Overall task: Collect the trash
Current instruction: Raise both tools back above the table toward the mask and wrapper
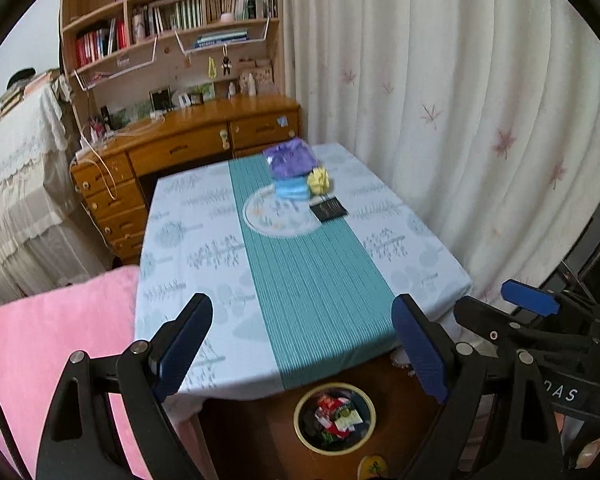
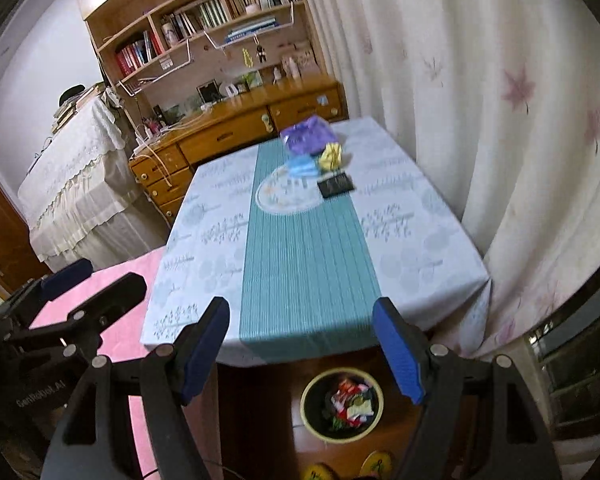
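At the far end of the table, beyond both sets of fingers, lies the lot I take to be the remaining trash.

Item one: purple bag, crumpled and soft, farthest back on the teal runner. Item two: blue wad, thin and folded like a face mask, just in front of the purple bag and resting on the edge of the round white mat. Item three: yellow crumple, small and knotted, touching or nearly touching the blue wad on its right. Item four: black packet, flat and rectangular, nearest of the four, long axis running across the runner.

Bearing: the cluster sits straight ahead and well apart from both grippers, slightly right of the runner's centre line. I judge my right gripper marginally better placed for the black packet and the yellow crumple; the difference is small.

Left gripper: jaws spread wide, nothing between them. Right gripper: jaws parted, likewise empty.

Receptacle: round bin on the floor below the near table edge, directly under both grippers, already holding coloured wrappers.

The flat packet will, I expect, be the hardest to pinch off the cloth.
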The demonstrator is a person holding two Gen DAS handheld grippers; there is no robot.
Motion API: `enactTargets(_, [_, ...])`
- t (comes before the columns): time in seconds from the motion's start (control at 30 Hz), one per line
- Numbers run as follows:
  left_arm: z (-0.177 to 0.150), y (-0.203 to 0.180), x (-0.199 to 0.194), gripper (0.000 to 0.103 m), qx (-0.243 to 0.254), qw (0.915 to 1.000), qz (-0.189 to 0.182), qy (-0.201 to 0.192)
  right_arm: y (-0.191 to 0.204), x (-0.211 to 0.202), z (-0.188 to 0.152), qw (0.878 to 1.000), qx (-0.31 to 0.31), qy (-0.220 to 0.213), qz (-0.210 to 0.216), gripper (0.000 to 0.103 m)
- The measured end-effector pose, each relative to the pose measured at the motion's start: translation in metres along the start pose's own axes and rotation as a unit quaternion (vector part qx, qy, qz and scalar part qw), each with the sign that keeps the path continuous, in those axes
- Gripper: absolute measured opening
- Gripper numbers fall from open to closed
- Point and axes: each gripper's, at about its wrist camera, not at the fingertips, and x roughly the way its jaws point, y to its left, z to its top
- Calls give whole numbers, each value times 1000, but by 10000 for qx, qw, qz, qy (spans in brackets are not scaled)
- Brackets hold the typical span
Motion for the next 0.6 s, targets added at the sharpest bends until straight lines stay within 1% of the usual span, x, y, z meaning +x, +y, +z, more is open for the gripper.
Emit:
enactTargets(0.07, [10, 2, 3, 90, 3, 10000, 56, -48, 1, 1, 10, 10000, -19, -70, -49, 75])
enactTargets(0.17, [23, 5, 11, 90, -28, 9999, 142, -8, -1, 7, 25, 9999, -57, -117, -105, 75])
enactTargets(0.33, [40, 15, 47, 90, -189, 9993, 72, 323, -10, 30, 57, 9997, -98, -194, -109, 75])
enactTargets(0.47, [57, 27, 88, 90, -539, 9966, 15, 621, -23, 61, 86, 9999, -60, -152, 0, 75])
enactTargets(0.6, [83, 40, 141, 90, -1081, 9904, 4, 857, -40, 113, 121, 9997, -132, 24, 180, 75])
